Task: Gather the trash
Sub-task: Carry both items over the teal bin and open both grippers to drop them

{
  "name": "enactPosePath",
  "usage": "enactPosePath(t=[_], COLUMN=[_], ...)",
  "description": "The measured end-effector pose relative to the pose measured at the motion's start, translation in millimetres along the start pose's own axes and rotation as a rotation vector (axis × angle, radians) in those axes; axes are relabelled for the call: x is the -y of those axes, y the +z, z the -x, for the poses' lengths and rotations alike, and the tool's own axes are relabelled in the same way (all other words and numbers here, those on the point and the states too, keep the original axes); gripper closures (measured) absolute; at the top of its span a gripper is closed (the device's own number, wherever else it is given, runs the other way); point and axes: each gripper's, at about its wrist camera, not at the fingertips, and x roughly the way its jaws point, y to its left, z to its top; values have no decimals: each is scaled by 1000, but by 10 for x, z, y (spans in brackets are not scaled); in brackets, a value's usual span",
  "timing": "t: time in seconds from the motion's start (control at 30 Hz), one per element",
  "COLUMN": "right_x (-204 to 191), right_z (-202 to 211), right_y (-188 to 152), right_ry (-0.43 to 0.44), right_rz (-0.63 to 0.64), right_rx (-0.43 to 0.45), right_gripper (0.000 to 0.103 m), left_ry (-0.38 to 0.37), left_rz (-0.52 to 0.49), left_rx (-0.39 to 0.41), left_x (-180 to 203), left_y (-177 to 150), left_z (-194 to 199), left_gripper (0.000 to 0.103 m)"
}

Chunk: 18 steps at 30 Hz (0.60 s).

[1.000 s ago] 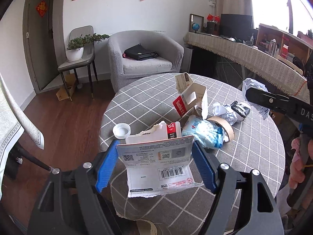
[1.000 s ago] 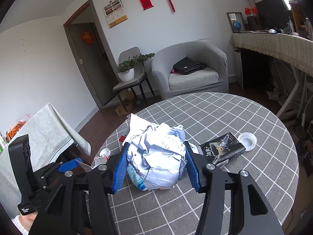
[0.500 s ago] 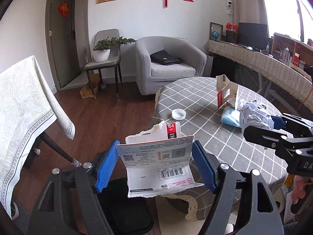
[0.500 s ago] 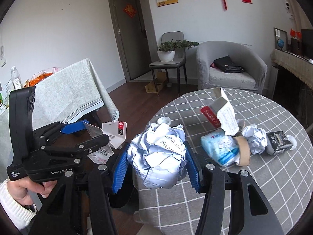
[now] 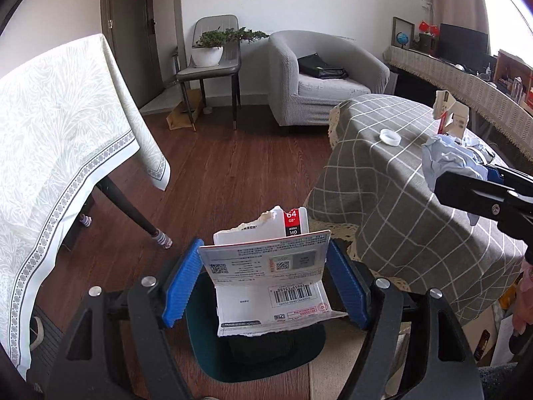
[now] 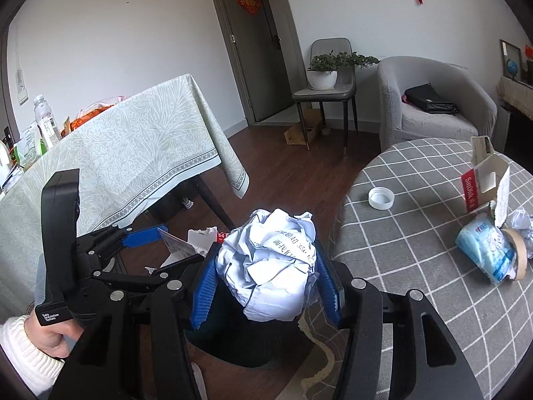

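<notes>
Left tongs (image 5: 265,286): blue pads clamped on torn card packaging (image 5: 266,275), white with barcode and a red "64" corner; held above a dark bin (image 5: 256,355) on the wood floor.
Right tongs (image 6: 266,286): blue pads clamped on crumpled paper ball (image 6: 266,263), pale blue-white with printed text; held over the dark bin's opening (image 6: 230,340).
Left tongs seen from right wrist (image 6: 156,243): just beside the paper ball, to its left, hand (image 6: 43,333) in a white sleeve on the grip.
Desk (image 6: 416,233): round, grey checked cloth, right of both tongs.
On desk: white lid (image 6: 380,197) near the edge; opened red-and-white carton (image 6: 486,180) standing; blue plastic wrapper (image 6: 484,253) touching a roll of tape (image 6: 519,255); small paper wad (image 6: 521,220) behind.
Further out: second table with pale patterned cloth (image 6: 126,153), grey armchair (image 6: 436,100) with black bag, chair with potted plant (image 6: 324,73).
</notes>
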Motion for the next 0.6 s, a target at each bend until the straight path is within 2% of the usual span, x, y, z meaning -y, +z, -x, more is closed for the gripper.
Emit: enactPosePath(t=[0.13, 0.3, 0.6], right_x=[-126, -236, -354], right_z=[-193, -456, -827], right_y=[20, 28, -51], right_ry=[37, 75, 86], right_rz=[-15, -37, -49], right_rx=[-21, -70, -167], right_gripper=[49, 48, 48], left_ry=[18, -16, -8], left_rz=[18, 64, 41], left_rx=[-52, -164, -353], left_x=[-243, -442, -515], left_y=[-149, -374, -862], left_z=[-170, -511, -912], left_gripper=[26, 26, 26])
